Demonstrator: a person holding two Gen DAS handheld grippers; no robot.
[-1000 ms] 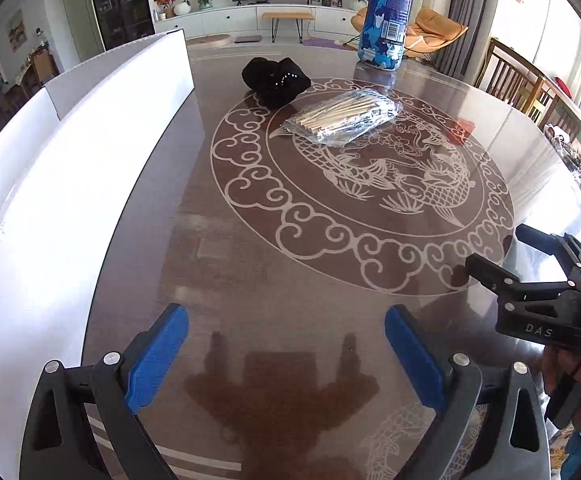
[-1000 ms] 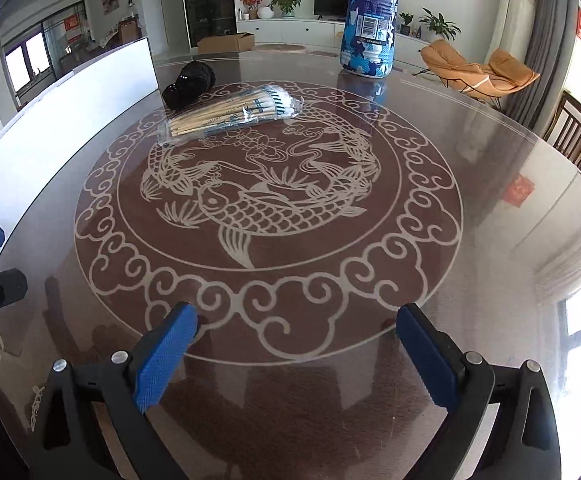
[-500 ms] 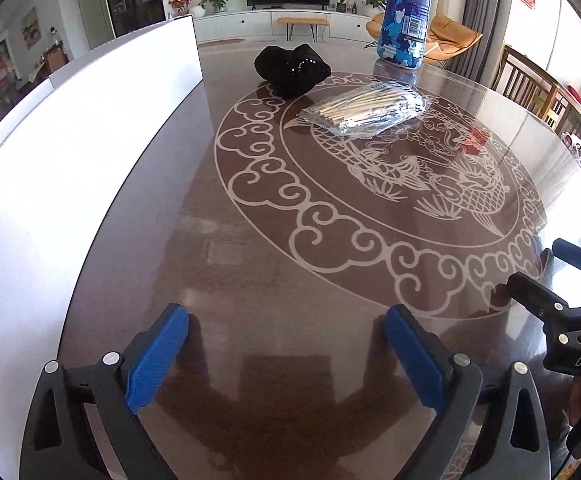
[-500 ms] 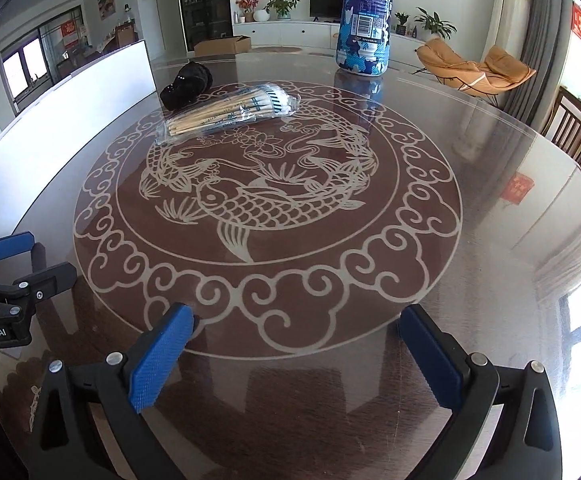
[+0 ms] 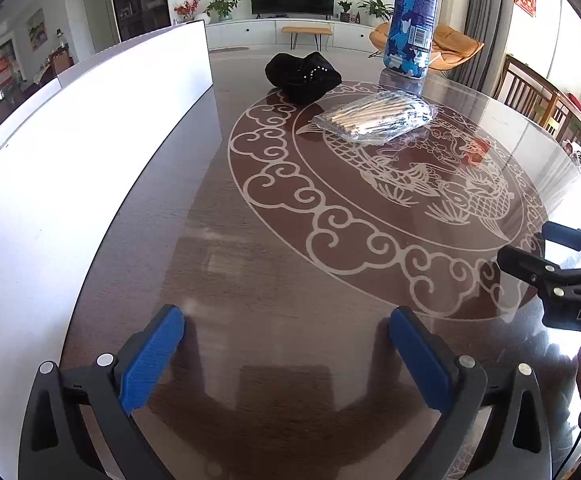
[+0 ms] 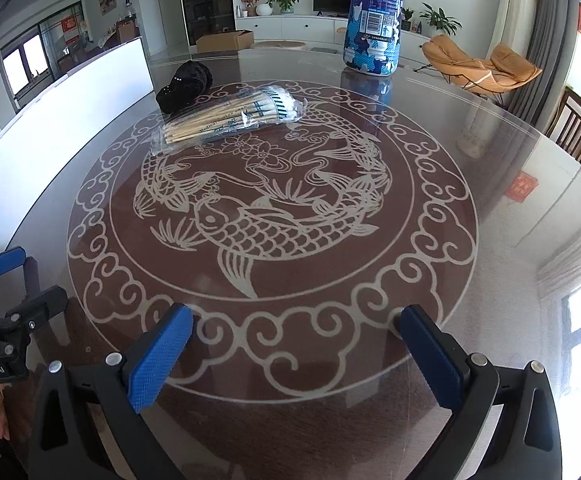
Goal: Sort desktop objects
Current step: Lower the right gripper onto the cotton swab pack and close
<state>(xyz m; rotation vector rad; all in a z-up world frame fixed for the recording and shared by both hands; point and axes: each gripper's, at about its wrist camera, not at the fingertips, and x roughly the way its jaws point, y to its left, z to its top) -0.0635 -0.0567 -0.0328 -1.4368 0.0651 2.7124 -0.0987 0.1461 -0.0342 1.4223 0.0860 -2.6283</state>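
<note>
Left wrist view | left tool (image 5: 286, 344) and right tool (image 6: 296, 346) both spread, empty, low over glossy brown round bench (image 6: 470, 280) | clear plastic pack of wooden chopsticks (image 6: 226, 120), crumpled black cloth (image 6: 184, 86), tall blue patterned cylinder (image 6: 372, 20) at far side, well apart from tools | risk: slick pack slips from grip; cylinder tips if nudged

In the left wrist view the right gripper (image 5: 538, 248), at the right edge, bears white letters "DAS" on its black body, cut off by the frame; in the right wrist view the left gripper (image 6: 22, 280), at the left edge, bears "enRobot.AI", its start cut off; the blue bottle (image 6: 372, 16), far on the counter (image 6: 490, 280), carries a barcode and small print too fine to read; the print on the chopstick pack (image 6: 226, 120) is also illegible.
</note>
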